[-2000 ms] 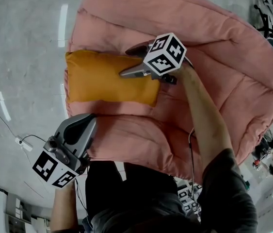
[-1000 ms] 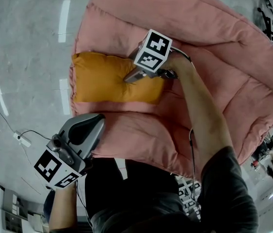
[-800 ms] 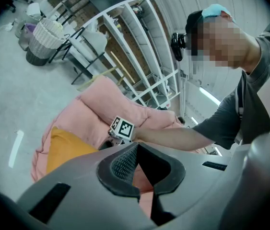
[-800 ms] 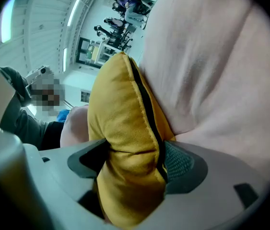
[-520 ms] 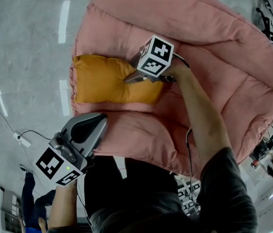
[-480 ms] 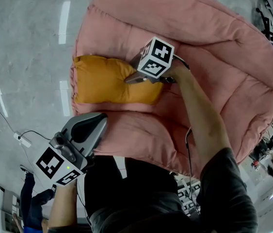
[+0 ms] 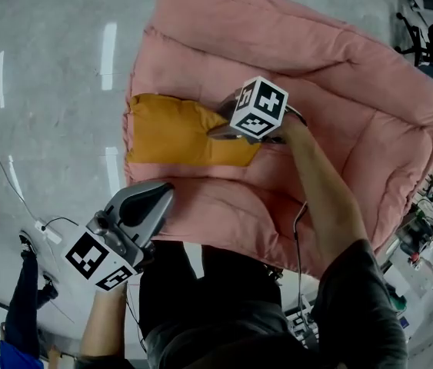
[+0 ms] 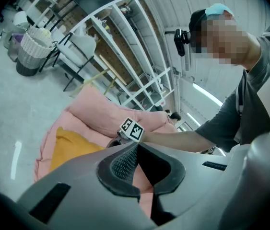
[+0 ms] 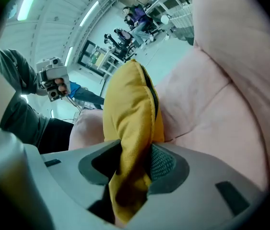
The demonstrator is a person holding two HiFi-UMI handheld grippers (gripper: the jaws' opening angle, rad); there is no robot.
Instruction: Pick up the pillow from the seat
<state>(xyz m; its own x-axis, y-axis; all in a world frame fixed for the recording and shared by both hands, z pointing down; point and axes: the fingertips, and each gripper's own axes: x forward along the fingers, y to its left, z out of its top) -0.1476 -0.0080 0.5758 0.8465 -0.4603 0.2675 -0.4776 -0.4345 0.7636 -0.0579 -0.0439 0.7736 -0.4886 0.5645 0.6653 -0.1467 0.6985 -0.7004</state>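
An orange pillow (image 7: 174, 133) lies on the left side of a big pink padded seat (image 7: 339, 91). My right gripper (image 7: 218, 131) is at the pillow's right edge, shut on a fold of its fabric. Its jaws have just been closing with that fabric between them. In the right gripper view the pillow (image 9: 130, 104) stands up out of the pads (image 9: 161, 162), with the seat (image 9: 211, 109) behind it. My left gripper (image 7: 158, 194) hangs off the seat's front left edge, shut on nothing. From the left gripper view, the pillow (image 8: 70, 145) and the right gripper's marker cube (image 8: 132, 129) are ahead.
Polished grey floor (image 7: 54, 91) surrounds the seat, with a cable and white plug (image 7: 44, 227) at the lower left. A bystander's legs (image 7: 24, 290) stand there too. Shelving racks (image 8: 125, 47), a wicker basket (image 8: 31, 51) and a chair stand beyond the seat.
The right gripper's jaws closed on the pillow's right edge and rose, bunching the fabric up. The left gripper lifted slightly. A bystander came into view at the lower left.
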